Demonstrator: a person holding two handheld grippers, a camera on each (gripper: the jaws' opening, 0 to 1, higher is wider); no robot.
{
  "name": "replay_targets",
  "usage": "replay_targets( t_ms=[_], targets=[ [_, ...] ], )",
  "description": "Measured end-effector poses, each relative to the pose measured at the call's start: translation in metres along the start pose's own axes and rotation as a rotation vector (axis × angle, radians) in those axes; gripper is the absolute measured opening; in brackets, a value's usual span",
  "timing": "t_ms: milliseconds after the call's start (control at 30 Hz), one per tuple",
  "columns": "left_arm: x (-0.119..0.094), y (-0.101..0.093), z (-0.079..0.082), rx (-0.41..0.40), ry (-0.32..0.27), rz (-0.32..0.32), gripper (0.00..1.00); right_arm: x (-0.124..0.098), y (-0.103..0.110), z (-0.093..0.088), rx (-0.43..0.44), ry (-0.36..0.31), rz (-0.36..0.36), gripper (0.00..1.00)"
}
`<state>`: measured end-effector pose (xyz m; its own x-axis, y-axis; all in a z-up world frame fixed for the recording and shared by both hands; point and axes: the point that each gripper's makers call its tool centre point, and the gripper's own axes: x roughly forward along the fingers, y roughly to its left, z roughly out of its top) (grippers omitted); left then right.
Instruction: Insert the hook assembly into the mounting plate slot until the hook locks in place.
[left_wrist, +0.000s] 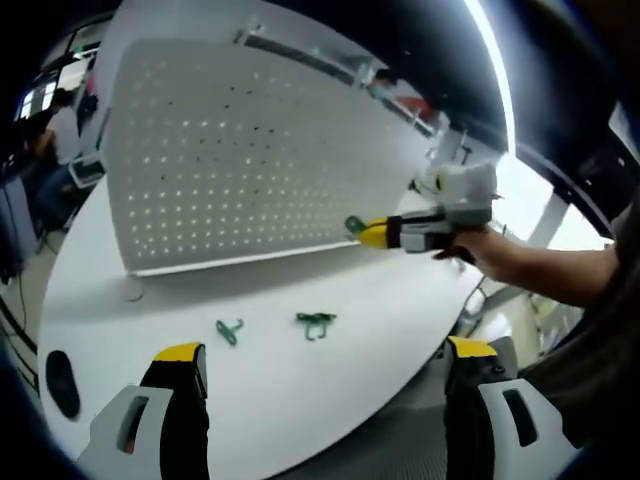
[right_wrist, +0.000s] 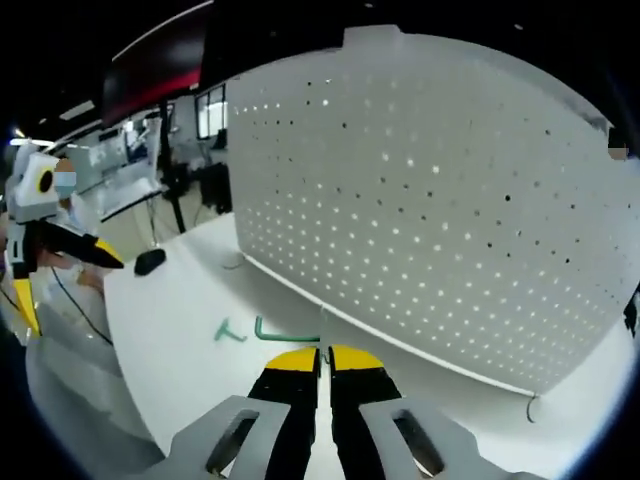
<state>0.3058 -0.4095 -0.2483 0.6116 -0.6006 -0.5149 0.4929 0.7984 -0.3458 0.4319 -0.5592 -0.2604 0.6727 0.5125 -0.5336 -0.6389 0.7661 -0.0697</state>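
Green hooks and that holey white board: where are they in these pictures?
green hook (left_wrist: 316, 323), left gripper view, middle of the hook lying on the table
second green hook (left_wrist: 229, 330), left gripper view, its bent middle
white pegboard (right_wrist: 430, 190), right gripper view, its perforated face

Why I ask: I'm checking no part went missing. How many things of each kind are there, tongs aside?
Green hooks: 3, two on the table at and, one in the right tongs at
Pegboard: 1
Black object: 1
Total: 5

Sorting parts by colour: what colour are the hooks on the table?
Green; the two loose hooks show best in the left gripper view.
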Motion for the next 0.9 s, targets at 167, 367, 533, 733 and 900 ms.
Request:
replay_targets(
  t_ms=[167,367,533,733,900],
  targets=[
    [0.000,-0.001,0.001,0.004,-0.002,0.000,1.00,-0.009,0.006,0.003,0.018,-0.024,0.005,0.01],
    [0.001,-0.001,0.005,0.005,-0.001,-0.013,1.00,-0.023,0.015,0.007,0.107,-0.056,0.053,0.01],
    [0.005,0.001,0.013,-0.006,-0.014,-0.021,1.00,-0.030,0.020,0.006,0.081,-0.080,0.087,0.01],
    [0.010,-0.003,0.015,0.009,-0.006,-0.048,0.98,-0.035,0.027,0.003,0.153,-0.131,0.158,0.01],
    [0.012,-0.006,0.016,0.014,-0.012,-0.058,0.93,-0.040,0.042,0.006,0.189,-0.162,0.223,0.01]
  ],
)
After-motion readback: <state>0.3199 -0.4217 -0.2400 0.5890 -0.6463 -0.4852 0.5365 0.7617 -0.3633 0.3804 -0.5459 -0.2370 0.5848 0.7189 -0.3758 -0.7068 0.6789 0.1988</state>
